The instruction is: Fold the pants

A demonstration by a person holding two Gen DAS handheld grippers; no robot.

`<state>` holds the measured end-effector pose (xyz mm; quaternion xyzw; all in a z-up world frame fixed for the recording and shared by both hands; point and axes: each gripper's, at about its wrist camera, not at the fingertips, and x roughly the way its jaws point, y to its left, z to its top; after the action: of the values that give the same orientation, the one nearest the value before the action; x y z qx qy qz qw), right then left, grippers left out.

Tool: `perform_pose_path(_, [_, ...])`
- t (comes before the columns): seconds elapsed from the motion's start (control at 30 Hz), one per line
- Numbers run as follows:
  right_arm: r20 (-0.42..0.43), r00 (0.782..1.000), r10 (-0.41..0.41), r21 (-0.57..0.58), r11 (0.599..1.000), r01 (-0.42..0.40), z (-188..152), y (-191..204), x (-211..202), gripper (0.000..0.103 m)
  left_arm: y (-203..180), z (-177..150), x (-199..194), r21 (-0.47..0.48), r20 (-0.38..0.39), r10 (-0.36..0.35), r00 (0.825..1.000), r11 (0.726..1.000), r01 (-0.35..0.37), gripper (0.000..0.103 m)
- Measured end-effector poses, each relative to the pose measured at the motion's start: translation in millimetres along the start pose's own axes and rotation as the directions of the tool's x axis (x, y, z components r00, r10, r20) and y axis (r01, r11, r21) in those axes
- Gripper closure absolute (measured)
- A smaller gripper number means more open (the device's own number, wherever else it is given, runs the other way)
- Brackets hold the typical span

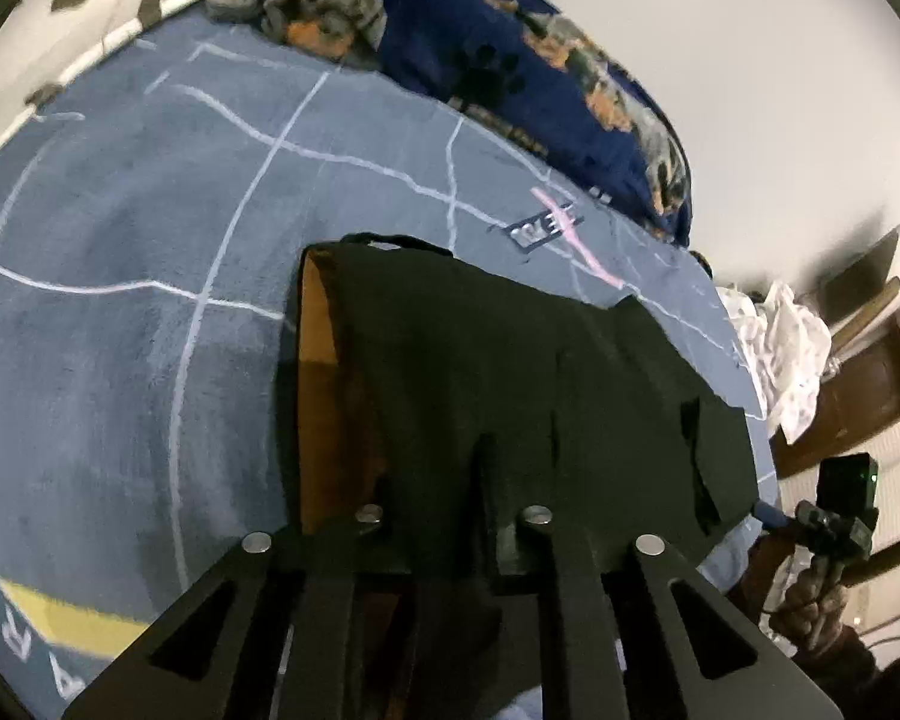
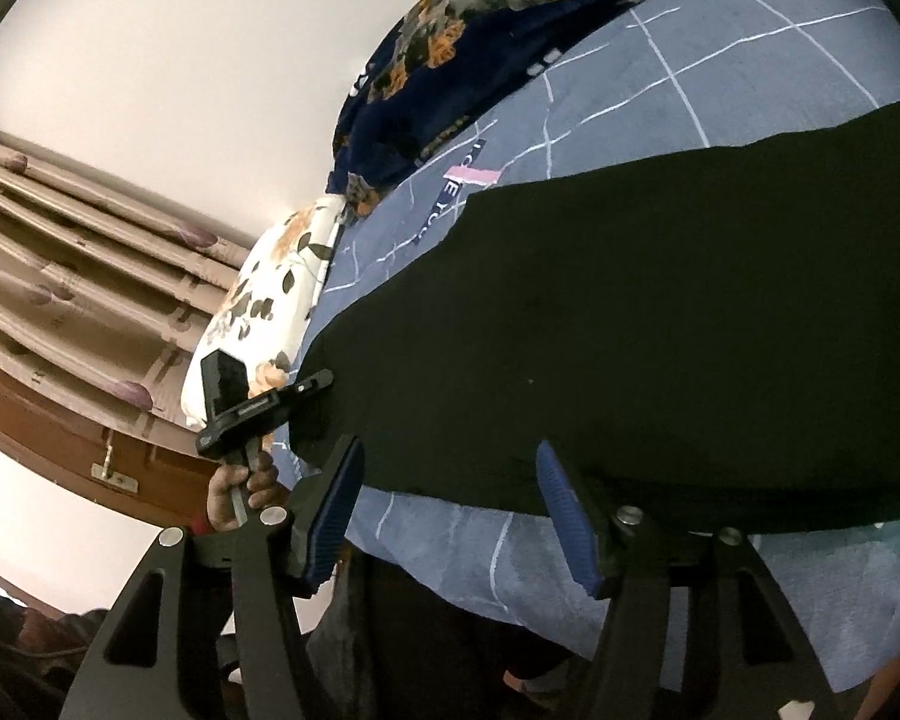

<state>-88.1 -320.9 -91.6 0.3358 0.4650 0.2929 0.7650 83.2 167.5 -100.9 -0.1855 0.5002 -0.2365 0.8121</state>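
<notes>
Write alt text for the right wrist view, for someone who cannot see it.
Open tongs with blue pads hover at the near edge of black pants spread on a blue bedspread. The other tongs grip the pants' left end.

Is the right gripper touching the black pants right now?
Apart. In the right wrist view the right gripper stands open, its blue pads spread wide, with blue bedspread visible between them and the edge of the black pants.

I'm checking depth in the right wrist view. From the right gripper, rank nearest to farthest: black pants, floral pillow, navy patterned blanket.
1. black pants: right in front of the right gripper, spread on the bed.
2. floral pillow: to the left, beyond the pants.
3. navy patterned blanket: farthest, top centre by the wall.
</notes>
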Motion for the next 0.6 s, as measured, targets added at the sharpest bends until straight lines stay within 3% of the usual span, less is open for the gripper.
perform_pose_path(0.13, [0.014, 0.998, 0.066, 0.044, 0.997, -0.067, 10, -3, 5, 0.044, -35, 5, -17, 0.01, 0.04, -0.06, 0.997, 0.998, 0.059, 0.092])
perform_pose_path(0.27, [0.021, 0.991, 0.135, 0.031, 0.99, -0.136, 22, 10, 13, 0.044, -83, 14, -26, 0.042, 0.034, -0.143, 0.989, 0.989, 0.141, 0.092])
perform_pose_path(0.43, [0.033, 0.969, 0.244, 0.06, 0.967, -0.246, 30, 19, 22, 0.041, -156, 17, -14, 0.109, -0.013, -0.211, 0.978, 0.971, 0.211, 0.092])
perform_pose_path(0.6, [0.065, 0.945, 0.321, 0.134, 0.935, -0.327, 34, 9, 25, 0.035, -204, 20, 16, 0.122, -0.054, -0.27, 0.961, 0.954, 0.275, 0.092])
